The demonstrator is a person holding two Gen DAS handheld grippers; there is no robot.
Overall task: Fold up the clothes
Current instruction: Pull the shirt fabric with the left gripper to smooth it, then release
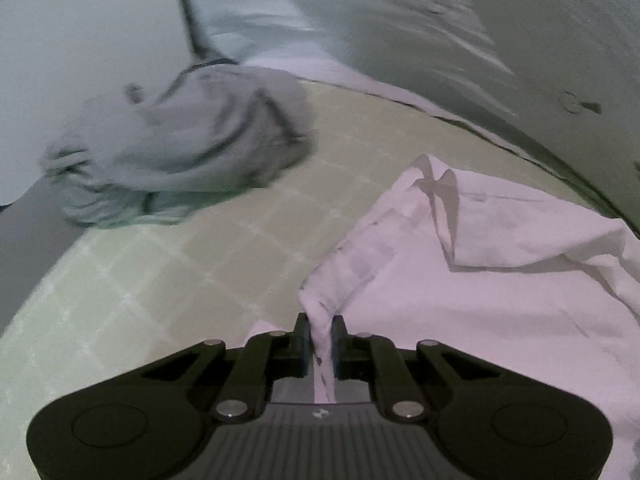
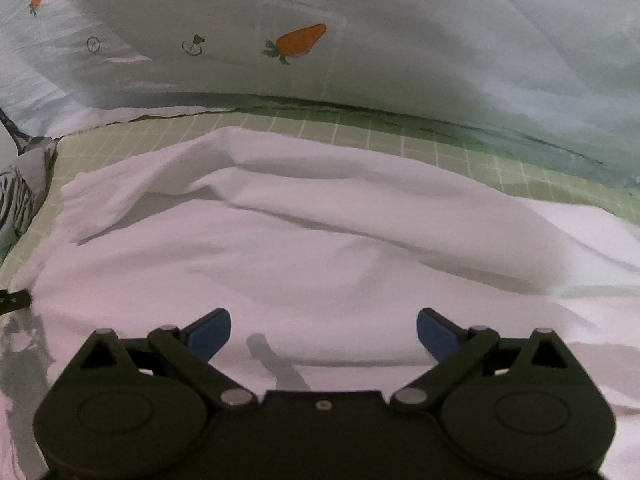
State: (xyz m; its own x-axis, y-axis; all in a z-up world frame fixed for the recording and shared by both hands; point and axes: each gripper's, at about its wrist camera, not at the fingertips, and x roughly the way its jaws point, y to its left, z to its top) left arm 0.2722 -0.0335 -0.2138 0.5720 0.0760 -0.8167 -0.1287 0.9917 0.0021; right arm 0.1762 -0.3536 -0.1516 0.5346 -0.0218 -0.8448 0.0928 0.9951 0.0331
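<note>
A white garment (image 1: 460, 280) lies rumpled on a green grid mat (image 1: 200, 264). My left gripper (image 1: 320, 334) is shut on a bunched edge of this white garment, which runs down between the fingers. In the right wrist view the same white garment (image 2: 320, 240) spreads wide over the mat (image 2: 360, 132) with soft folds. My right gripper (image 2: 323, 330) is open and empty, just above the cloth, its blue pads (image 2: 210, 334) wide apart.
A crumpled grey garment (image 1: 180, 152) lies at the far left of the mat. Pale bedding with carrot prints (image 2: 302, 42) rises behind the mat. A striped grey cloth (image 2: 16, 200) sits at the left edge.
</note>
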